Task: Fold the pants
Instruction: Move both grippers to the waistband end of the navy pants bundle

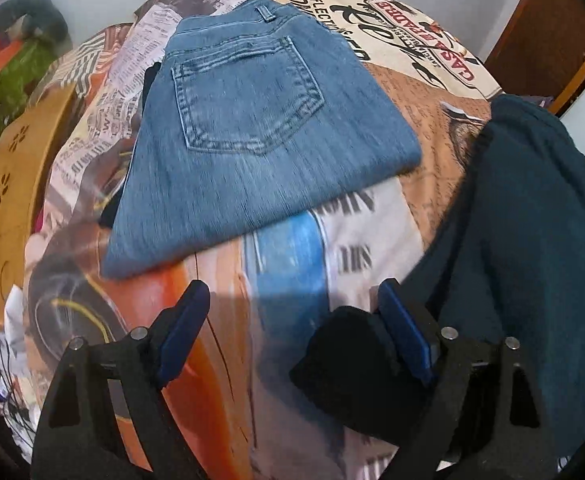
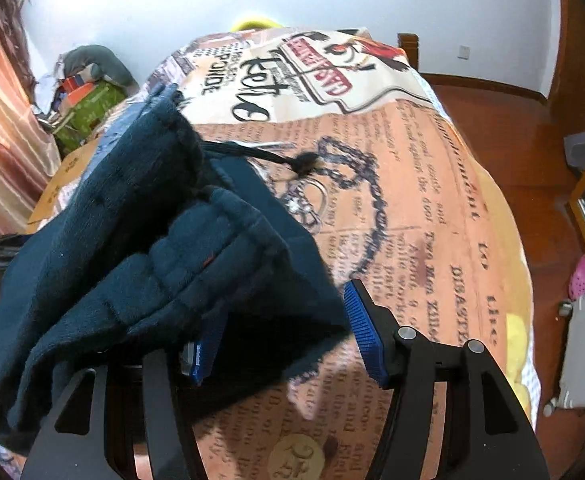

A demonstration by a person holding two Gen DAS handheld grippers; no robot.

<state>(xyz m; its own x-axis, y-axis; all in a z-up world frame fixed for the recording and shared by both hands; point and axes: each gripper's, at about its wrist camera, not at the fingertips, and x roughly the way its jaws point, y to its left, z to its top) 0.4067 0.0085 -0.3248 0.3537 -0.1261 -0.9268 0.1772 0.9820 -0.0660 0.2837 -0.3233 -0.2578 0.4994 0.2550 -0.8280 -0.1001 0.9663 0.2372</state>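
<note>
Dark teal pants [image 1: 532, 220] lie bunched on the bed at the right of the left wrist view. In the right wrist view the same pants [image 2: 132, 248] fill the left half, waistband and black drawstring [image 2: 276, 158] towards the bed's middle. My left gripper [image 1: 292, 324] is open, with a fold of the dark cloth [image 1: 352, 368] resting against its right finger. My right gripper [image 2: 288, 332] is open; the pants drape over its left finger [image 2: 206, 356], and the right finger [image 2: 366, 336] is bare.
Folded blue jeans [image 1: 252, 136] lie on the printed bedspread [image 1: 412, 60] ahead of the left gripper. A wooden chair [image 1: 8, 192] and clutter [image 1: 20, 64] stand at the left. Wooden floor [image 2: 512, 128] and a pink slipper [image 2: 580, 276] lie right of the bed.
</note>
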